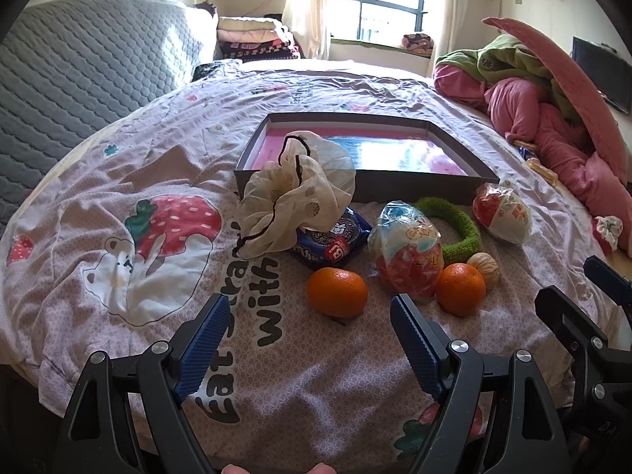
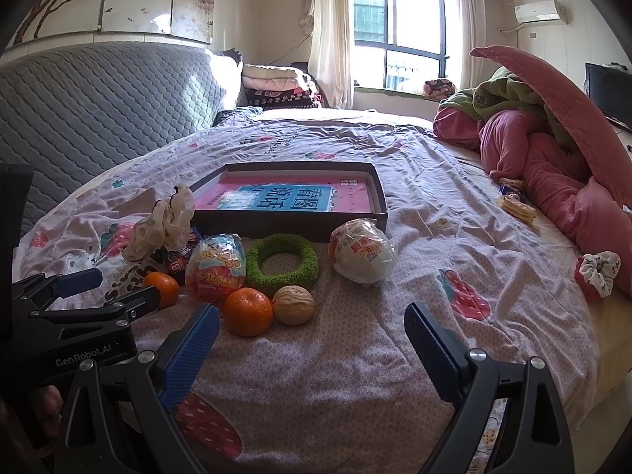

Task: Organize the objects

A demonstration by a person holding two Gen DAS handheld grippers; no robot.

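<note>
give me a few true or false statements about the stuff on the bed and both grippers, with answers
1. Both the left gripper and the right gripper are open and hold nothing. True.
2. The green ring lies inside the box. False: it lies on the bedsheet in front of the box.
3. Two oranges are on the bed, one left of the other. True.
4. The walnut is far from the oranges. False: it sits right beside one.
5. The scrunchie lies flat inside the box. False: it sits partly on a blue snack pack.

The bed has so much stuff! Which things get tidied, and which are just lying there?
For tidying: box, two oranges, walnut, green ring, two wrapped eggs, cookie pack, cream scrunchie.

Just lying about: pink bedding, folded blankets.
</note>
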